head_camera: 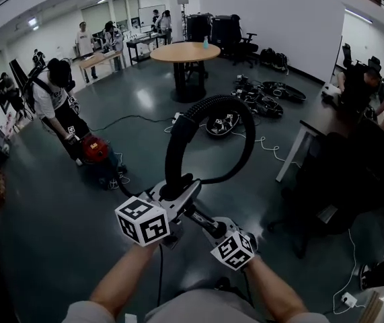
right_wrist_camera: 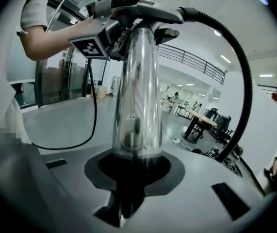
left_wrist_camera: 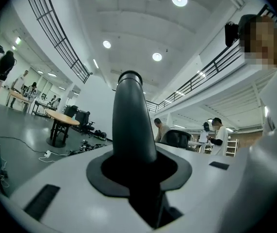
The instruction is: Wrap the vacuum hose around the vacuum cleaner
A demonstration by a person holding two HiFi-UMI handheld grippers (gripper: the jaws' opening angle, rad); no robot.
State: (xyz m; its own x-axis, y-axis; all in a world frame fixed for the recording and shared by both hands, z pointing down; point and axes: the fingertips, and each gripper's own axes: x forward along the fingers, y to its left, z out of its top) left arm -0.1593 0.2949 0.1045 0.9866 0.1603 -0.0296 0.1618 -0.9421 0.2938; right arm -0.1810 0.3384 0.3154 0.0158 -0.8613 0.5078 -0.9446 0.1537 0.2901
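In the head view a black ribbed vacuum hose [head_camera: 205,106] arches in a loop above both grippers. My left gripper [head_camera: 173,200] is shut on the hose's black curved handle end [left_wrist_camera: 131,120], which rises straight out from between its jaws. My right gripper [head_camera: 210,226], just below and to the right, is shut on the shiny metal wand tube [right_wrist_camera: 139,91]. That tube runs up to the handle, where the left gripper's marker cube [right_wrist_camera: 92,45] shows. From there the hose [right_wrist_camera: 240,67] curves away to the right. The vacuum body itself is hidden below my arms.
A person [head_camera: 50,99] stands at the left by a red canister vacuum [head_camera: 96,150]. A round wooden table [head_camera: 185,51] is ahead, with cables and gear [head_camera: 265,99] on the floor beyond the hose. A dark desk and chair [head_camera: 339,167] are at the right.
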